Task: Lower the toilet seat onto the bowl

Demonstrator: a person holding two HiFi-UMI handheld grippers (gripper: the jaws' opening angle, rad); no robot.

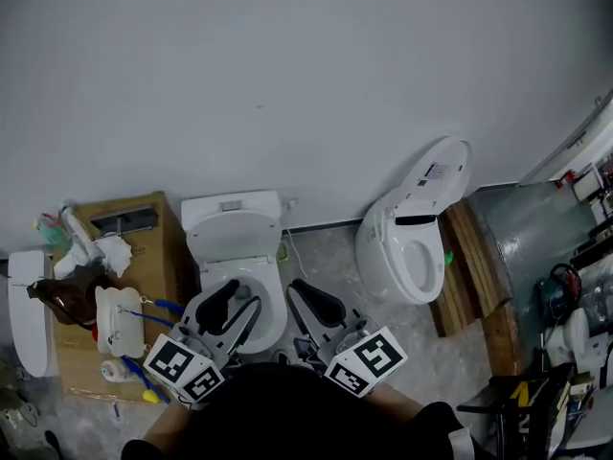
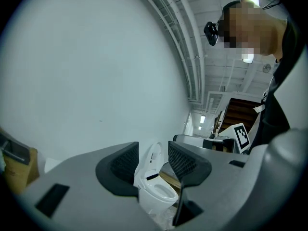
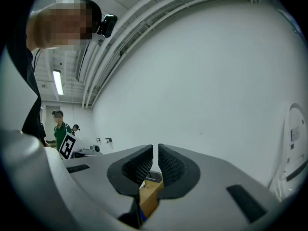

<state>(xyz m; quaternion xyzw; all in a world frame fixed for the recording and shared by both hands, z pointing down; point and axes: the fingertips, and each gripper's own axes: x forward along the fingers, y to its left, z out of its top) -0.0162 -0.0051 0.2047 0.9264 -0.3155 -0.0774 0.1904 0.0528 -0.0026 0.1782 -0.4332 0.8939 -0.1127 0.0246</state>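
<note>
Two white toilets stand against the wall. The nearer toilet (image 1: 251, 290) is right in front of me, its bowl showing below the tank (image 1: 233, 206); its seat and lid (image 1: 235, 238) seem to stand up against the tank. My left gripper (image 1: 235, 300) hovers over this bowl, open and empty. My right gripper (image 1: 305, 293) hangs beside the bowl's right rim, shut on nothing. The second toilet (image 1: 412, 247) further right has its lid (image 1: 439, 172) raised. It shows between the jaws of the left gripper (image 2: 153, 160) as the toilet (image 2: 155, 189). The right gripper (image 3: 155, 160) faces the wall.
A wooden cabinet (image 1: 165, 257) at the left carries brushes, bottles and white clutter. A white lid-like part (image 1: 27, 310) lies at the far left. Wooden planks (image 1: 469, 266) and metal equipment (image 1: 560, 300) crowd the right. People (image 3: 58, 124) stand far off.
</note>
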